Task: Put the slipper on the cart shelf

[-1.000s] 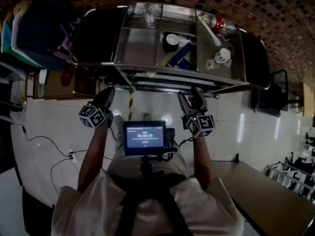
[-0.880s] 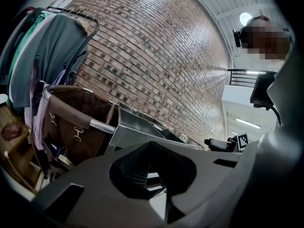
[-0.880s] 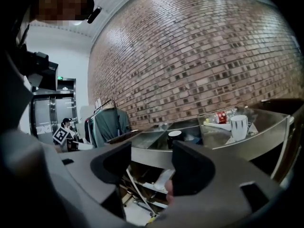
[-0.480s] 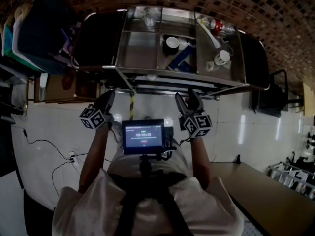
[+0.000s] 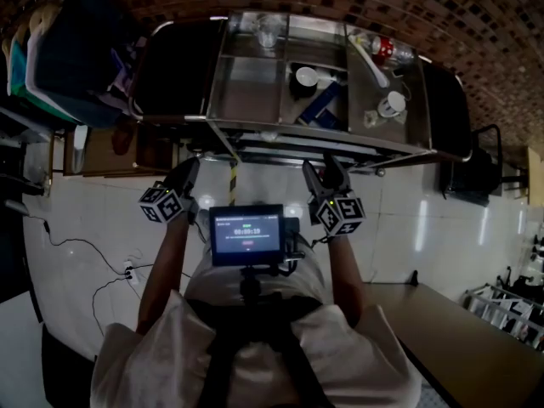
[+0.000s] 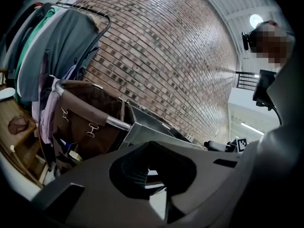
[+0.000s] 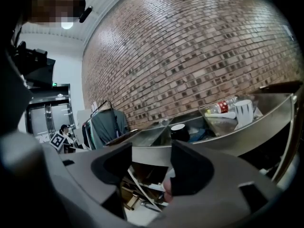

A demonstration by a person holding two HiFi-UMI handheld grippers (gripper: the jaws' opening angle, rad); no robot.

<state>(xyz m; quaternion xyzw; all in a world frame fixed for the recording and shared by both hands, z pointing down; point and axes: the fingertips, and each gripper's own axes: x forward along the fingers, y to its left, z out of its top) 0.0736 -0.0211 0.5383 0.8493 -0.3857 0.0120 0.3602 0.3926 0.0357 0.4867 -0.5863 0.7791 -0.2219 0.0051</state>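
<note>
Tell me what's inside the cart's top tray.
A glass, a dark cup, a blue box, a white mug and a red-labelled bottle. The lower shelves are mostly hidden under the tray.

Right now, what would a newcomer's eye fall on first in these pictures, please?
The steel cart fills the top of the head view, its top tray split into compartments, with a white mug at the right and a dark cup in the middle. Just below it the left tongs are shut and the right tongs stand apart, both empty, above a lit screen at the person's chest.
</note>
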